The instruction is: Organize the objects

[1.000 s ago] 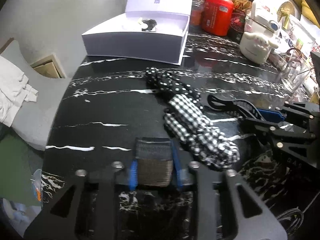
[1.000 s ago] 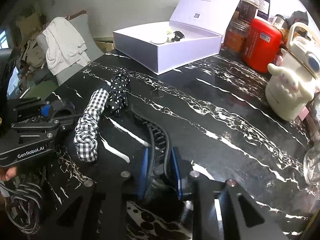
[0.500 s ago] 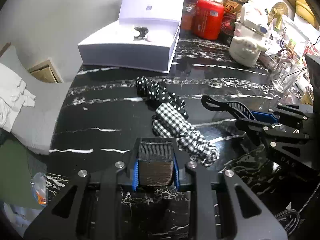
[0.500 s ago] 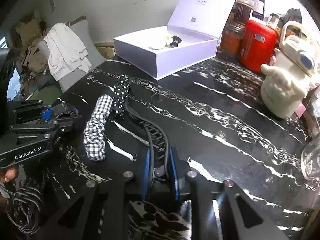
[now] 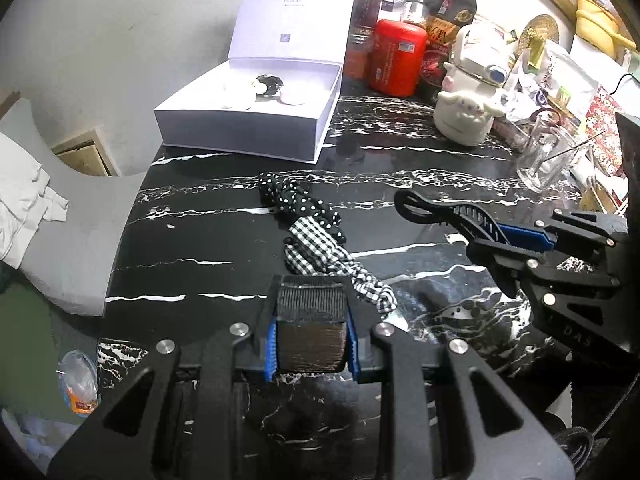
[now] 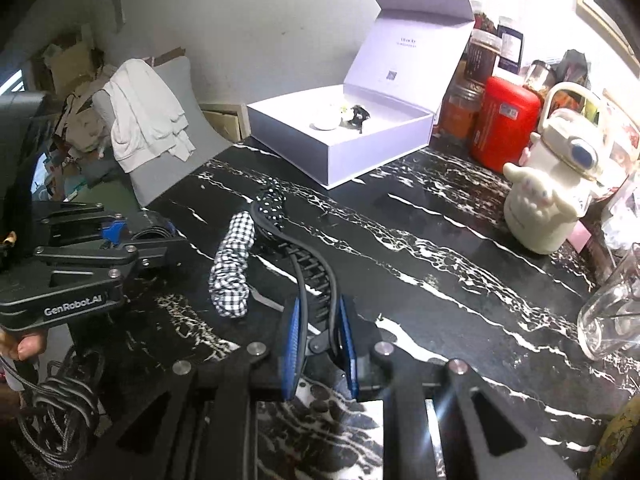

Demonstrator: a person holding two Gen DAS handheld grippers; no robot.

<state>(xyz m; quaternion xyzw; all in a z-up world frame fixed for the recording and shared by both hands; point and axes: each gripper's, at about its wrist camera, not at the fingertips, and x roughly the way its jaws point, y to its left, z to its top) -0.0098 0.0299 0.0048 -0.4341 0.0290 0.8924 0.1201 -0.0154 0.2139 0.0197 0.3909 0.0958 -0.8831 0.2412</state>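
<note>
One black marble table (image 5: 208, 240), white-veined; grey wall (image 5: 120, 40) behind.

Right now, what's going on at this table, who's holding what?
A person is tidying hair accessories on the black marble table. The left gripper is shut on a dark ribbed hair band; the right gripper is shut on a black hair claw clip. Both are held above the tabletop. A checked scrunchie and a polka-dot scrunchie lie on the table, short of the open white box.
</note>
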